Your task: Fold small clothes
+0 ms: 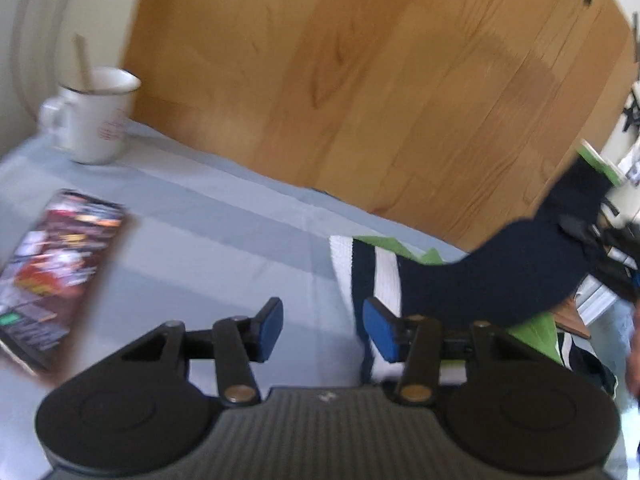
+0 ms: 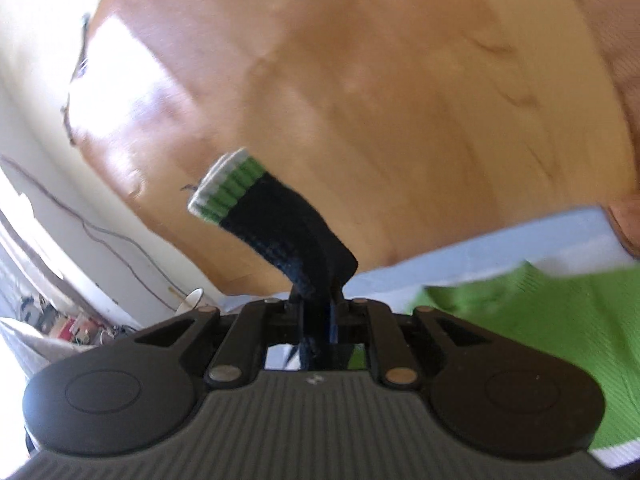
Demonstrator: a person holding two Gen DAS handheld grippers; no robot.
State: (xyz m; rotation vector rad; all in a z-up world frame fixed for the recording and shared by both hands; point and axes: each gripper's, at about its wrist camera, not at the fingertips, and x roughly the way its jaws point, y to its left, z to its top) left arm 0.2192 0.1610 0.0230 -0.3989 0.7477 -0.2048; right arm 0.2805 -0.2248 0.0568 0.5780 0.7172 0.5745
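Note:
A small knitted garment lies on the pale blue tablecloth point(image 1: 224, 240). It has a navy sleeve point(image 1: 512, 276), white and navy stripes point(image 1: 376, 276) and green parts point(image 2: 540, 320). My right gripper point(image 2: 318, 308) is shut on the navy sleeve point(image 2: 296, 236) and holds it up off the cloth. Its green and white cuff point(image 2: 228, 188) sticks out past the fingers. The right gripper also shows at the right edge of the left wrist view point(image 1: 600, 240). My left gripper point(image 1: 322, 330) is open and empty, just above the garment's striped left edge.
A white mug point(image 1: 94, 120) with a wooden stick in it stands at the table's far left. A phone point(image 1: 56, 276) with a lit screen lies at the left. Wooden floor point(image 1: 360, 80) lies beyond the table edge.

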